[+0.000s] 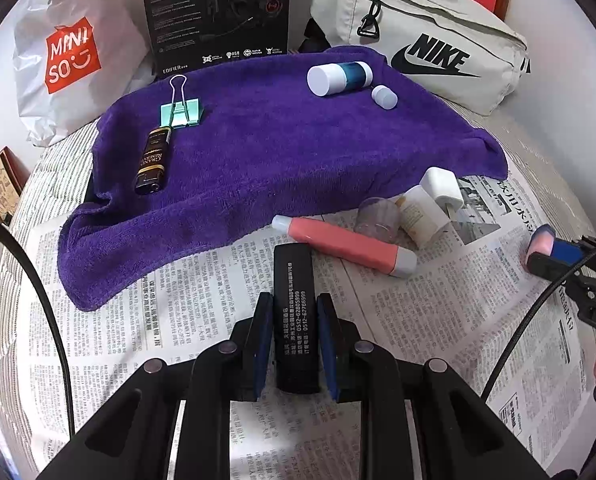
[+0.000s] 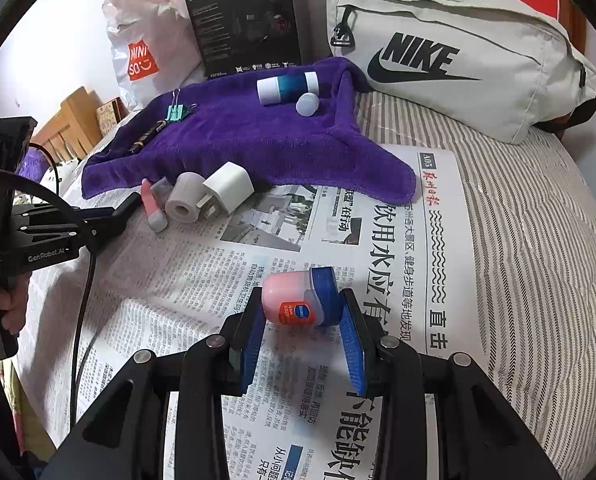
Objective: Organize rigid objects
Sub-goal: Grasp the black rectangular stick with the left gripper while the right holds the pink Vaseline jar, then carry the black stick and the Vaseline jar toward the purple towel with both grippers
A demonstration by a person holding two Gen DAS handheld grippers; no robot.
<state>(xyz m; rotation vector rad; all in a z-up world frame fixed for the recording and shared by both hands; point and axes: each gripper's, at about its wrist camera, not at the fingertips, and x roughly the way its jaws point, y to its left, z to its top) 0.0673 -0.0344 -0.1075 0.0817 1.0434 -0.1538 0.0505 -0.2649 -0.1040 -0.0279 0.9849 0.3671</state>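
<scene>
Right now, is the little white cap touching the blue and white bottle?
Apart. The left wrist view shows purple towel between the small white cap and the blue-and-white bottle.

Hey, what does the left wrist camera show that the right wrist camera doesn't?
Only the left wrist view shows the left gripper closed on a black printed bar, plus the clear cup and the lighter's label.

Only the right wrist view shows the right gripper head-on, closed on a small pink jar, and the newspaper headline.

Both show the purple towel carrying the binder clip and the white-and-teal bottle, the white charger, and the Nike bag.
</scene>
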